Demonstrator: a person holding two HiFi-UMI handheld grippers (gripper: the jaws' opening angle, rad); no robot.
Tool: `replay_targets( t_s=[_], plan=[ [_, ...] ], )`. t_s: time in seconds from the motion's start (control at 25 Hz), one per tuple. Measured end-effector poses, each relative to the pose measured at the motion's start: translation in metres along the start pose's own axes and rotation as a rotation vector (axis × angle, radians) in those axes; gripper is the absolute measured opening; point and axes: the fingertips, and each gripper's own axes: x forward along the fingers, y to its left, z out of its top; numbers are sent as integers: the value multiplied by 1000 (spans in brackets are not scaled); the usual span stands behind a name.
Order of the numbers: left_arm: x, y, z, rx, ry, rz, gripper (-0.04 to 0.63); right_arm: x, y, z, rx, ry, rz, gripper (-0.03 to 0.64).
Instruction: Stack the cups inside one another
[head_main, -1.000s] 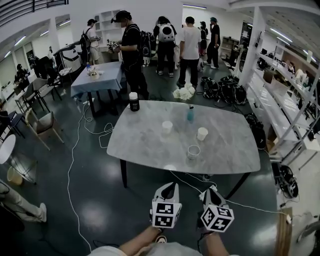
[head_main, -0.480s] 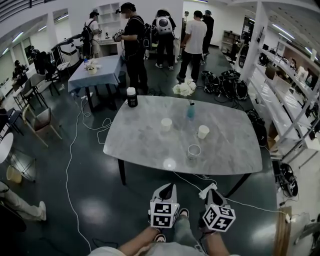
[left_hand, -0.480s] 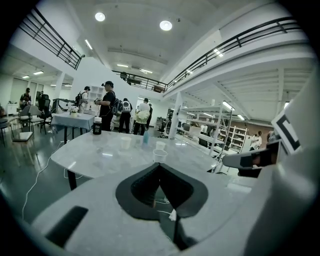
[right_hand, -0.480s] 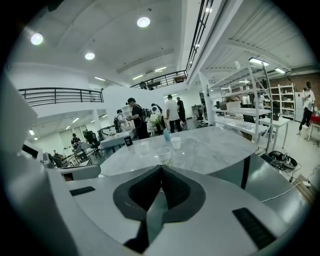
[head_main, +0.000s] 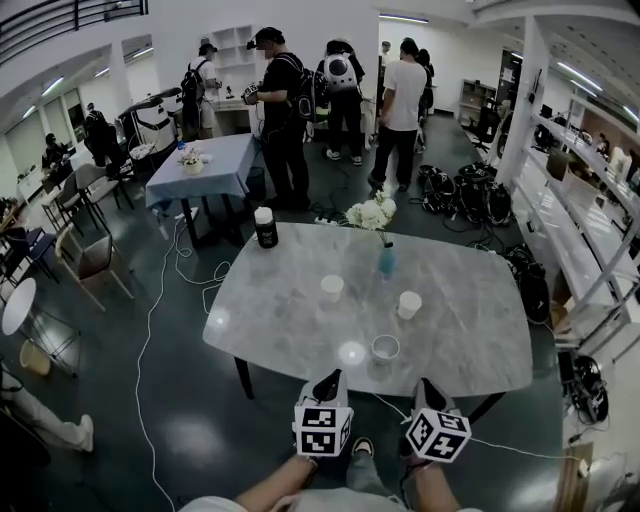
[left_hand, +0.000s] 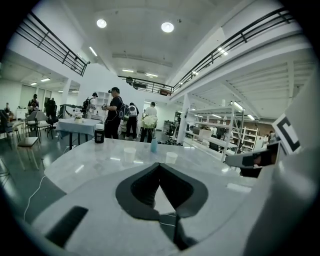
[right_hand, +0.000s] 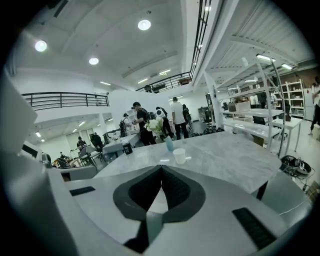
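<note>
Left gripper (head_main: 331, 380) and right gripper (head_main: 428, 386) were both closed, empty. Near cup (head_main: 385, 349) sat ahead between them; left cup (head_main: 332, 288) and right cup (head_main: 409, 304) sat farther ahead on the table (head_main: 270, 305).

Round ceiling lamps (left_hand: 167, 27) are flooding the hall with bright, even light and throwing white glare spots onto the glossy table (head_main: 290, 300), while both gripper views are bending strongly and darkening to black at their rims.
</note>
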Motion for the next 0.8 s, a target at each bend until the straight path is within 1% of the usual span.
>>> replay_targets(
  t_s=[0.16,0.32,0.56,0.8],
  plan=[
    [37,-2,17,-6,2,24,-6,36,-17,21,-7,16,25,8],
    [69,-3,22,-10,22,44,-6,67,-34,37,-5,24,39,8],
    [109,3,30,-19,44,84,-6,106,-56,52,3,48,56,8],
    [147,9,49,-18,46,118,-6,145,-71,72,16,59,85,8]
  ],
)
